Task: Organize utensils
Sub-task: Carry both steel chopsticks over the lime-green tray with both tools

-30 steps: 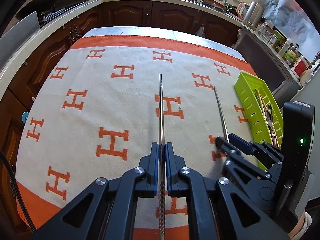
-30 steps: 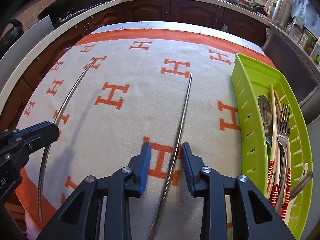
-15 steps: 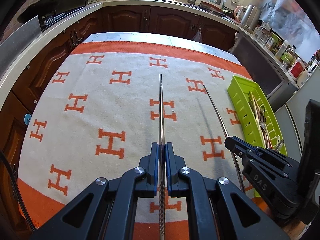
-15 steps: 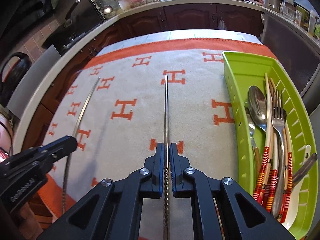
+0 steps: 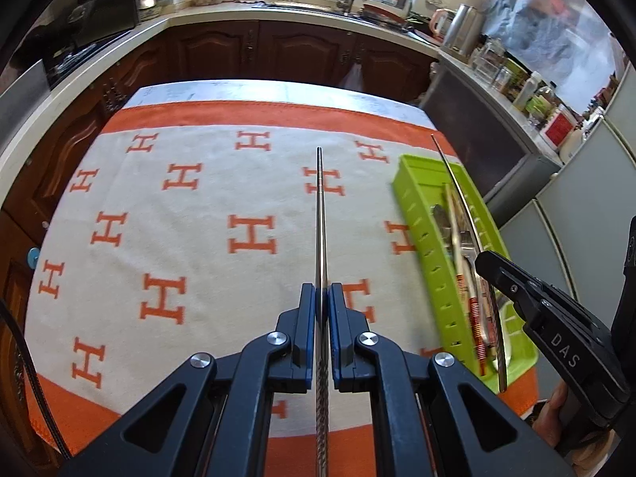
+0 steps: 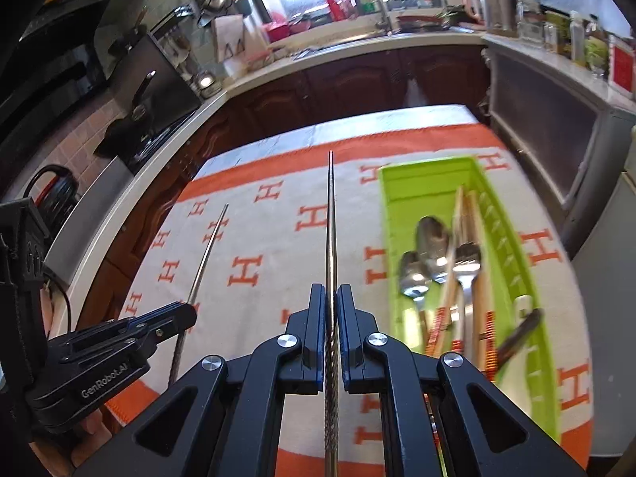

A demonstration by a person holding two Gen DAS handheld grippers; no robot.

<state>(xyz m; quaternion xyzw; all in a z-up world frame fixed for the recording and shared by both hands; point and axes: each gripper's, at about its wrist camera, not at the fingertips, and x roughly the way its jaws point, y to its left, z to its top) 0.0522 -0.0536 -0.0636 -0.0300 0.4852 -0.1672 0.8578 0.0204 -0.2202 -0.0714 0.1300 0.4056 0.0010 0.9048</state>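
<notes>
My left gripper [image 5: 322,290] is shut on a thin metal chopstick [image 5: 320,218], held above the cloth with its tip pointing away. My right gripper [image 6: 330,292] is shut on a second metal chopstick [image 6: 330,218], also raised off the cloth. In the left wrist view the right gripper [image 5: 483,256] hangs at the right, its chopstick [image 5: 457,183] crossing above the green tray [image 5: 421,246]. The right wrist view shows the tray [image 6: 391,246] just right of that gripper. It holds spoons [image 6: 433,242], a fork [image 6: 467,254] and red-banded chopsticks [image 6: 487,330].
A white cloth with orange H marks [image 5: 198,246] covers the table. Dark wooden cabinets [image 5: 302,55] and a counter with a sink run behind it. A stove [image 6: 131,119] stands to the left. A grey appliance [image 6: 556,147] stands close to the tray's right side.
The right gripper closed on the chopstick lying on the cloth and lifted it up and rightward toward the tray. The left gripper rose a little with its chopstick.
</notes>
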